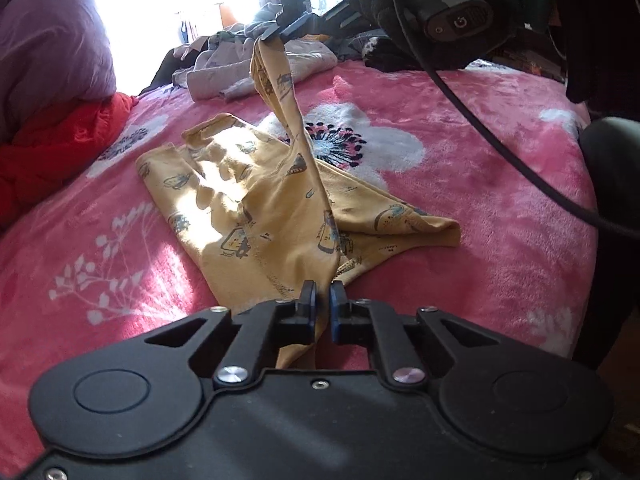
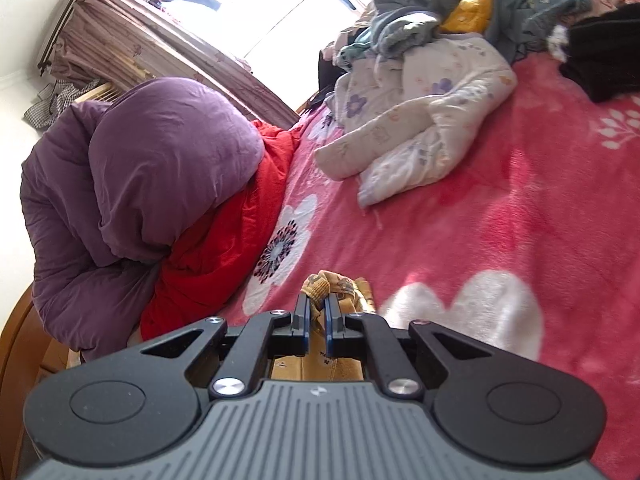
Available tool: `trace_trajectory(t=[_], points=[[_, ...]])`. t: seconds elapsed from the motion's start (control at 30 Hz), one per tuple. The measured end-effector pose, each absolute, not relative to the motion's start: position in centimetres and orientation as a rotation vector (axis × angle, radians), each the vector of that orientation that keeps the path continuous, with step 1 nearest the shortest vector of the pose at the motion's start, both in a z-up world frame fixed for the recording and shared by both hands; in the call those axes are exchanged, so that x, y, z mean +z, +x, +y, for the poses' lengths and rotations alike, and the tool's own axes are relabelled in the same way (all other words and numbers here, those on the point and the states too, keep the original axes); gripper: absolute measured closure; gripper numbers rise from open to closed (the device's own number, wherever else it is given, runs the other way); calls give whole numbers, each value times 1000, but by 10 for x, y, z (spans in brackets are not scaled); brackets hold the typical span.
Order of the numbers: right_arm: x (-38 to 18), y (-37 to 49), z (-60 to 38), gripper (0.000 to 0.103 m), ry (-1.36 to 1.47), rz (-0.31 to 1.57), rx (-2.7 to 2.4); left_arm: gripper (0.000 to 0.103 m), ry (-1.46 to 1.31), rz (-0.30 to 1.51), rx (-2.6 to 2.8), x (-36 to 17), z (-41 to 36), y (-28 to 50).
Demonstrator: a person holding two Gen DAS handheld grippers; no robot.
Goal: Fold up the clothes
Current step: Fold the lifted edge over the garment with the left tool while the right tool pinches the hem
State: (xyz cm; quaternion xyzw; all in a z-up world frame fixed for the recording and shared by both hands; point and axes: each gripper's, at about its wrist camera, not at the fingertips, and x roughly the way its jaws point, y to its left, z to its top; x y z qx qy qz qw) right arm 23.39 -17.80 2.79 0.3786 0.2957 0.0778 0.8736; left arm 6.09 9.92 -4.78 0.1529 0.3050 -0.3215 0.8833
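Pink blanket (image 1: 460, 200) — both tongs (image 1: 323, 294) (image 2: 317, 306) clamp yellow garment (image 1: 260, 208).

Yellow printed garment (image 1: 256, 200), pink floral blanket (image 1: 460, 184)

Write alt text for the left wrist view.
The left gripper pinches the near edge of a yellow printed garment lying on a pink flowered blanket. The right gripper lifts its far end into a taut strip.

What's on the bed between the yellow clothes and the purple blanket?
Only bare pink bedspread and a red quilt under the purple blanket, seen from the left wrist beside the yellow clothes.
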Motion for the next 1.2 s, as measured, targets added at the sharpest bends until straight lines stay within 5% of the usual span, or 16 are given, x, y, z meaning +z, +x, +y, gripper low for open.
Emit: trace_trajectory(t=[0.3, 0.9, 1.2], points=[[26, 287, -131, 94, 661, 692, 131, 101, -26, 744, -662, -44, 133, 86], [-9, 352, -43, 93, 437, 838, 144, 101, -164, 838, -606, -53, 151, 106], [7, 352, -47, 71, 446, 776, 231, 101, -207, 855, -592, -55, 157, 111]])
